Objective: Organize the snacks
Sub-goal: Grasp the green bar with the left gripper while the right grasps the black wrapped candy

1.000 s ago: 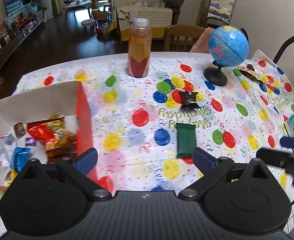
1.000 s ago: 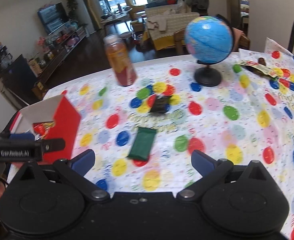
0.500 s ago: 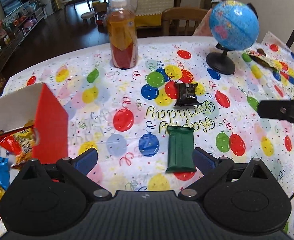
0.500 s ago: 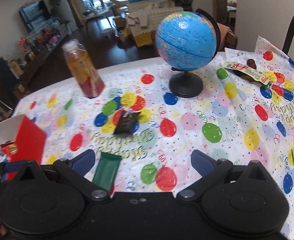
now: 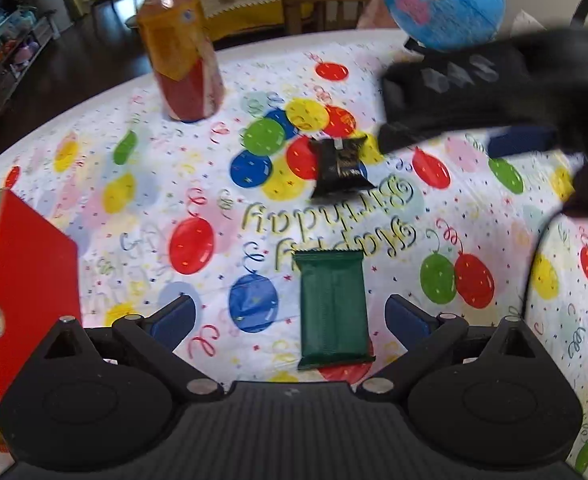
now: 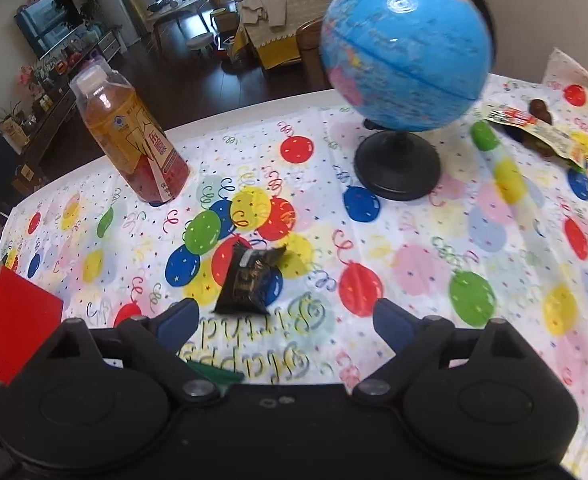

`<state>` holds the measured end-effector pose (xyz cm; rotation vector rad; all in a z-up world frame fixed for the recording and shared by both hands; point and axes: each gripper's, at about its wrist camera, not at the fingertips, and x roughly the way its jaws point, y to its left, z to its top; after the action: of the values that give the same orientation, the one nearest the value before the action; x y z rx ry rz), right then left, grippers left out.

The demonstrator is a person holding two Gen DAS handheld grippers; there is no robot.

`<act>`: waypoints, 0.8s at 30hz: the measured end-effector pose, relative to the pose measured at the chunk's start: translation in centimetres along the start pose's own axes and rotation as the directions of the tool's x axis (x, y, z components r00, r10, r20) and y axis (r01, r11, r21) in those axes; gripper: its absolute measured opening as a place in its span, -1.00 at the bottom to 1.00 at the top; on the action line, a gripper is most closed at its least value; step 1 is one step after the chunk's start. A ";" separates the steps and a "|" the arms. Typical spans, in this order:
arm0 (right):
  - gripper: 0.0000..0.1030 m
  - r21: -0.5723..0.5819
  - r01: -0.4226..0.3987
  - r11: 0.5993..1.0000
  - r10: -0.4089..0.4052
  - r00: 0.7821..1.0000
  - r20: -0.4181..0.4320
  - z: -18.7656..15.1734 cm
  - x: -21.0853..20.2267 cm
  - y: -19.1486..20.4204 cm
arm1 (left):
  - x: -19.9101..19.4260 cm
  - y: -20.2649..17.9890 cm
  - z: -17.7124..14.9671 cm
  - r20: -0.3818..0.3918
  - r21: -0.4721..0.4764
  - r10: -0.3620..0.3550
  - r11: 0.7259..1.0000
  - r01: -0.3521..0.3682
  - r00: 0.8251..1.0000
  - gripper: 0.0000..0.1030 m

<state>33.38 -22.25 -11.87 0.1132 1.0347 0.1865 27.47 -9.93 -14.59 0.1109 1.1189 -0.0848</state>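
A green snack bar (image 5: 332,308) lies flat on the balloon tablecloth between the fingers of my open left gripper (image 5: 289,318). A small black snack packet (image 5: 340,166) lies farther off; in the right wrist view the packet (image 6: 249,278) sits just ahead of my open right gripper (image 6: 283,320). The right gripper also shows blurred in the left wrist view (image 5: 474,92), above the black packet. A red box (image 5: 33,280) with several snacks inside stands at the left, and shows in the right wrist view (image 6: 17,320).
A drink bottle (image 6: 129,136) stands at the back left. A blue globe (image 6: 406,60) on a black base stands at the back right. A snack wrapper (image 6: 534,132) lies far right. The tablecloth (image 6: 434,264) covers the table.
Both grippers have moved forward over the table. The left one now straddles the green bar. The right one has swung in toward the black packet and the globe.
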 end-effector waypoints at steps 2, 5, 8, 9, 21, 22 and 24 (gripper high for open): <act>0.77 -0.009 0.002 1.000 -0.002 1.000 -0.011 0.5 1.0 0.4 | 0.6 -0.3 0.0 -0.013 0.006 0.000 1.000 0.000 1.000 0.97; 0.75 -0.027 -0.001 1.000 0.000 1.000 -0.031 1.0 2.4 0.9 | 1.4 -0.6 0.0 -0.032 -0.010 -0.011 1.000 0.011 0.999 0.97; 0.58 -0.036 -0.002 0.999 0.000 0.999 -0.050 1.3 3.7 1.2 | 2.0 -1.0 0.2 -0.045 -0.023 -0.028 0.999 0.027 0.999 0.97; 0.54 -0.040 0.000 0.999 -0.002 0.998 -0.058 1.4 4.1 1.2 | 2.2 -1.1 0.2 -0.048 -0.023 -0.027 0.999 0.026 0.998 0.96; 0.45 -0.095 -0.009 0.995 0.000 0.995 -0.099 1.7 7.9 2.5 | 3.8 -1.9 0.4 -0.057 -0.015 -0.010 1.000 0.009 0.998 0.84; 0.43 -0.100 -0.009 0.995 -0.002 0.995 -0.103 1.7 8.1 2.6 | 4.1 -1.8 0.4 -0.067 -0.020 -0.011 1.000 0.009 0.998 0.73; 0.40 -0.102 -0.010 0.995 -0.001 0.994 -0.111 1.6 8.4 2.7 | 4.4 -1.8 0.4 -0.080 -0.025 -0.016 1.000 0.014 0.997 0.59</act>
<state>38.69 -17.90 -17.67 0.0120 1.1330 0.2519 29.48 -11.85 -18.49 0.0848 1.2006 -0.0807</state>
